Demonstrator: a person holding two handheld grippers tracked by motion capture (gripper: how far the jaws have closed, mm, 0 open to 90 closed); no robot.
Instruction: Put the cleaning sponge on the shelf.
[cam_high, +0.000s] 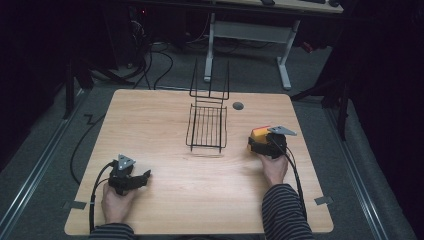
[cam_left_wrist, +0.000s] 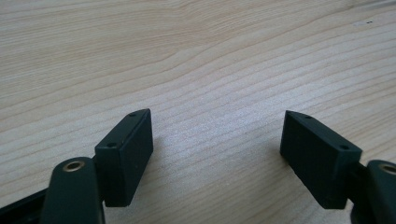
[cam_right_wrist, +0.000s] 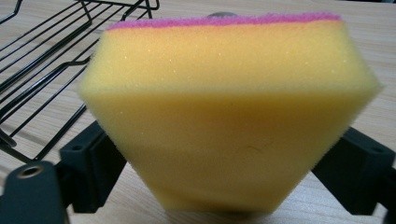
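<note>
One sponge, one wire rack, two claws on one table.

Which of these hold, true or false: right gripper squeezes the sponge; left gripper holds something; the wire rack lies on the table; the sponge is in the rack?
1. The right gripper squeezes the sponge. True.
2. The left gripper holds something. False: its jaws are open over bare table.
3. The wire rack lies on the table. True.
4. The sponge is in the rack. False: it sits beside it, between the right gripper's jaws.
</note>
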